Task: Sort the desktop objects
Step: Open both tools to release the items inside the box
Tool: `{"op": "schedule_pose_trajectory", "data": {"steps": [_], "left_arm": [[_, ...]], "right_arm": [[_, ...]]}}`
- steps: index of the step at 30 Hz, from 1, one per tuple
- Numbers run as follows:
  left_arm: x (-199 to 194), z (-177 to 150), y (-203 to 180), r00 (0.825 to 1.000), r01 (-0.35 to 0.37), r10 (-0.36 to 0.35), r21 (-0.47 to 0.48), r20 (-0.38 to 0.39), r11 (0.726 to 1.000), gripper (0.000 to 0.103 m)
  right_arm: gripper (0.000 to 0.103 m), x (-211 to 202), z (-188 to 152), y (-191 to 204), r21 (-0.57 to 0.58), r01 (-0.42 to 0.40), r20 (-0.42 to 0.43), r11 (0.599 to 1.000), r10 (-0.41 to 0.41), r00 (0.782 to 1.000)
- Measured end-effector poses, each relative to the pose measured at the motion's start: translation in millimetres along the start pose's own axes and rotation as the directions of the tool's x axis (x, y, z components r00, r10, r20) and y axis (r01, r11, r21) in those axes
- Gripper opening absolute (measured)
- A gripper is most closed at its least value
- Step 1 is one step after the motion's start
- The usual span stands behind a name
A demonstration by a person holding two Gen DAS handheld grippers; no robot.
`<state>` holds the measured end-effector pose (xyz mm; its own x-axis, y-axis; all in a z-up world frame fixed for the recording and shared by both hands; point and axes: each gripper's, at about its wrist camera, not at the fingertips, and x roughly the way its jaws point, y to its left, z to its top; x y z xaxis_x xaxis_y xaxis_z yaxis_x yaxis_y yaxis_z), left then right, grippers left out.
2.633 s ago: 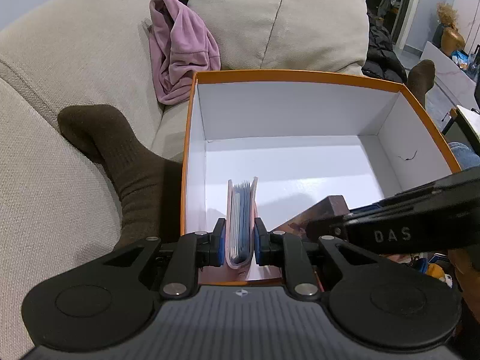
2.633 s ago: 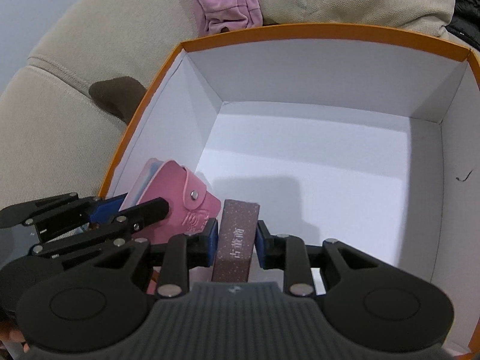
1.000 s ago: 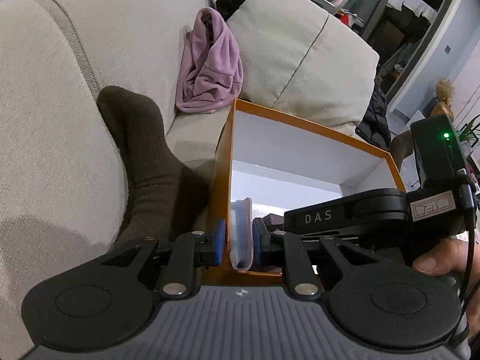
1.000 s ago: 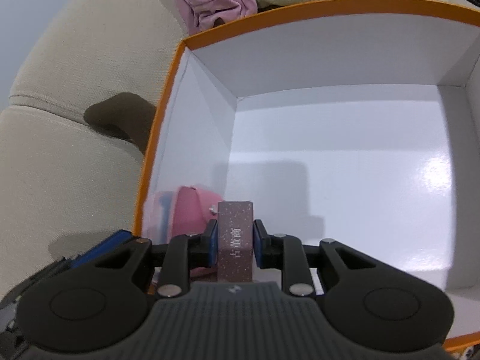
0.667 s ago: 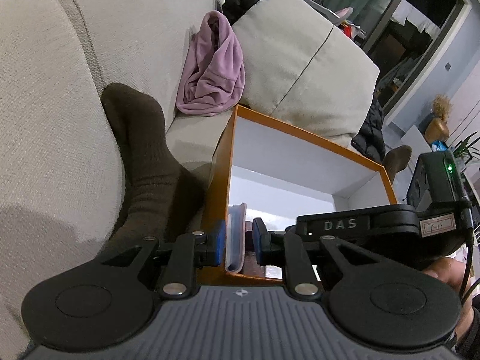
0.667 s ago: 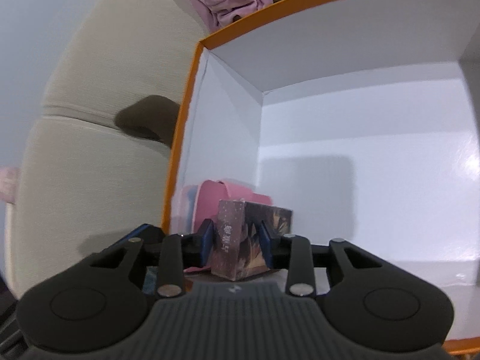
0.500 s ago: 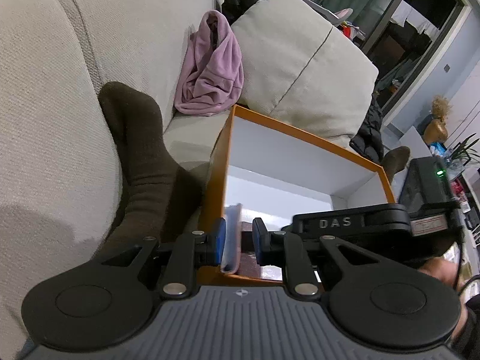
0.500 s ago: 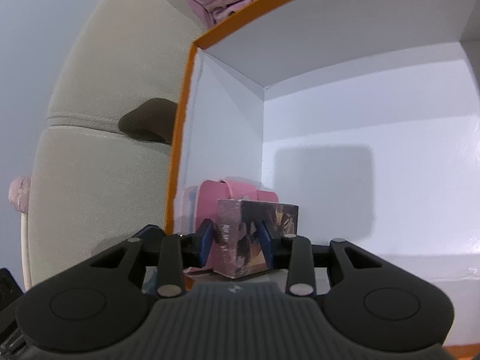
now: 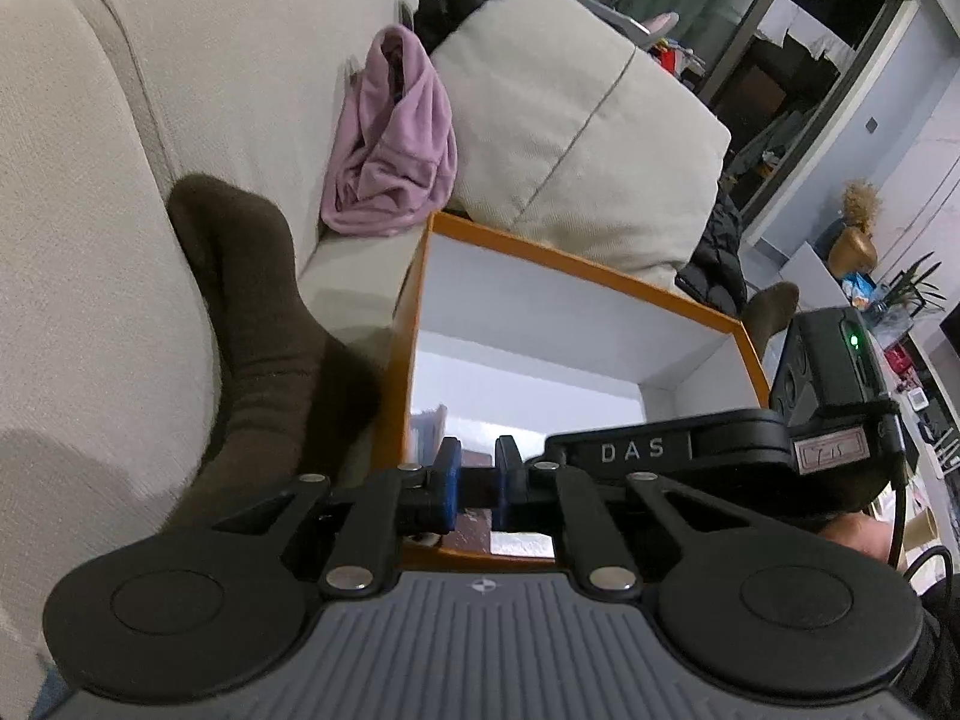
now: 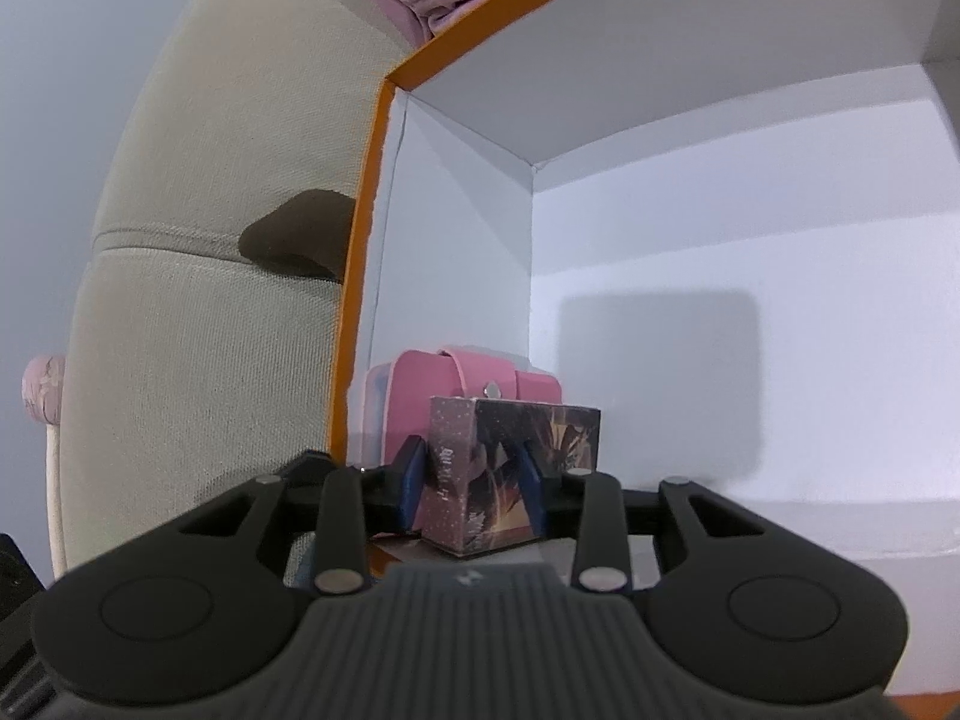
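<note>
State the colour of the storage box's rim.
Orange; the storage box's rim shows best in the right wrist view.

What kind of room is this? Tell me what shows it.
Most likely a home living room: a beige sofa with a big cushion, pink clothing tossed on it, and an orange storage box on the seat.

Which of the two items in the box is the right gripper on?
The dark patterned box, between the right gripper pads; the pink card wallet stands free behind it.
</note>
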<state>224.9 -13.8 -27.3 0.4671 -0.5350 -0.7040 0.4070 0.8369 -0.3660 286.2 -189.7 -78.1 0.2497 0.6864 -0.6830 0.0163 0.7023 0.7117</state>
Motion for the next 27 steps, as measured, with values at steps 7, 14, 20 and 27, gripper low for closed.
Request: {"op": "schedule_pose_trajectory", "data": {"steps": [7,14,20,27], "left_arm": [[-6.6,3.4,6.5,0.999,-0.021,0.023,-0.033,0.044,0.999,0.013],[-8.6,3.8,7.3,0.998,-0.025,0.027,-0.038,0.058,0.999,0.013],[-12.1,3.9,4.0,0.996,-0.016,0.018,-0.026,0.082,1.000,0.013],[-15.6,2.9,0.0,0.993,-0.040,0.041,-0.011,0.114,0.999,0.013]], "right_arm": [[0.041,-5.4,-1.8,3.3,-0.046,0.012,0.026,0.999,-0.011,1.000],[0.047,-17.8,-5.6,17.0,-0.168,0.058,0.113,0.984,-0.039,0.993],[0.048,-29.6,-13.7,29.2,-0.271,0.111,0.192,0.956,-0.059,0.980],[0.056,-44.1,-27.8,37.4,-0.384,0.169,0.297,0.908,-0.052,0.953]]}}
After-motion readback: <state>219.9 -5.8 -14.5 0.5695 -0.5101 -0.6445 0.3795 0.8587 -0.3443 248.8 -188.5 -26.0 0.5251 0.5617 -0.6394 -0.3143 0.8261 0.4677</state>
